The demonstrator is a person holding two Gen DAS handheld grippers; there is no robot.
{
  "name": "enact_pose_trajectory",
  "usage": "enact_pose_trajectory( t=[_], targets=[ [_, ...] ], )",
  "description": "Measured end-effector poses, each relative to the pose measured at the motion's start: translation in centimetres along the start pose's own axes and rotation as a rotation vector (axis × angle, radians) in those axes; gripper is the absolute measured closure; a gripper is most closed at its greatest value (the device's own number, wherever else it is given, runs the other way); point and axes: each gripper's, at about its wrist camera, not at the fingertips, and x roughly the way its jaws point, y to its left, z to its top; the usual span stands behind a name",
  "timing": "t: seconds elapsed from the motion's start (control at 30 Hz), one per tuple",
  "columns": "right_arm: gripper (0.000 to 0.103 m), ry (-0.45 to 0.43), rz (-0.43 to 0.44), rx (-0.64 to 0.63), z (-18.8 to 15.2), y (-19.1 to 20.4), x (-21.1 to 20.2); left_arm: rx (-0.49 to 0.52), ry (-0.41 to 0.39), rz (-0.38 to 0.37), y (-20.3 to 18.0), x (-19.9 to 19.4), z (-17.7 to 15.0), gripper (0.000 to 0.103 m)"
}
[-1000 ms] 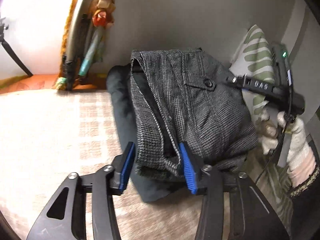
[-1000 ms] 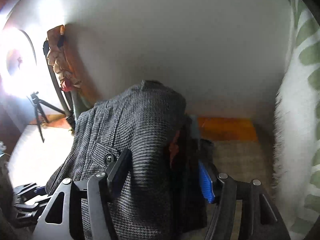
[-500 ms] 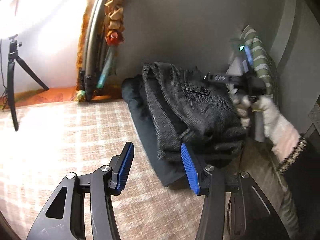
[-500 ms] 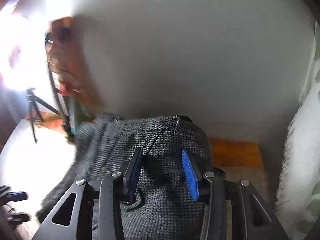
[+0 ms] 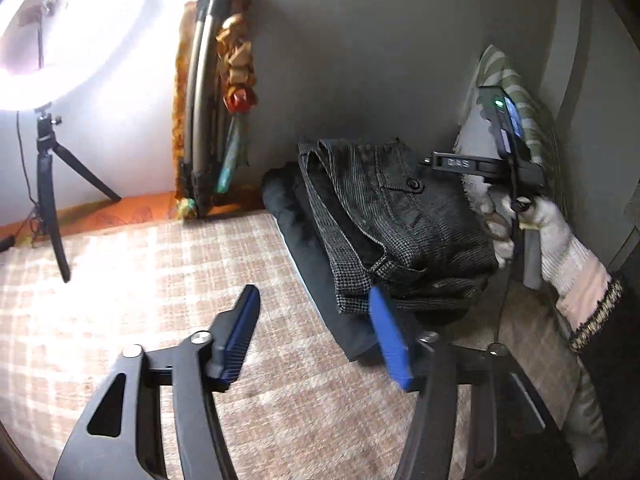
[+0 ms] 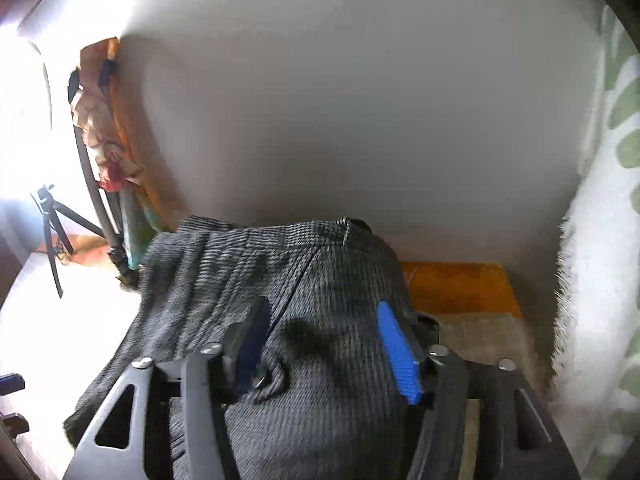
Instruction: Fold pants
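left gripper has let go, now open at lower centre | right gripper open over folded pants | fold looks finished

Left wrist view stands back, facing the pants at 1 o'clock. Right wrist view sits right over them. Both share the tripod at 9 o'clock.
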Motion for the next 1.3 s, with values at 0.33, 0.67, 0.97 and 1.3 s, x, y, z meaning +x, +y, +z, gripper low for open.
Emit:
enact_pose_trajectory(
  t=[0.33, 0.67, 0.97, 1.3],
  targets=[
    [0.02, -0.062, -0.027, 0.08, -2.0, 1.7, -8.6, 0.033, -0.021, -0.012, -1.2, -3.8, 0.1, 0.025],
    [0.011, -0.107, -0.087, 0.096, -5.6, 5.5, -15.8, 0.064, -0.042, -0.014, -1.8, -8.1, -0.5, 0.023],
    [0.0, -0.143, -0.122, 0.071, -8.4, 10.0, -20.6, 0.076, -0.06, -0.03, -1.5, -11.3, -1.8, 0.023],
    [0.0, -0.167, -0.147, 0.023, -11.9, 15.9, -24.5, 0.09, -0.091, -0.005, -0.2, -14.1, -3.7, 0.019]
  ],
)
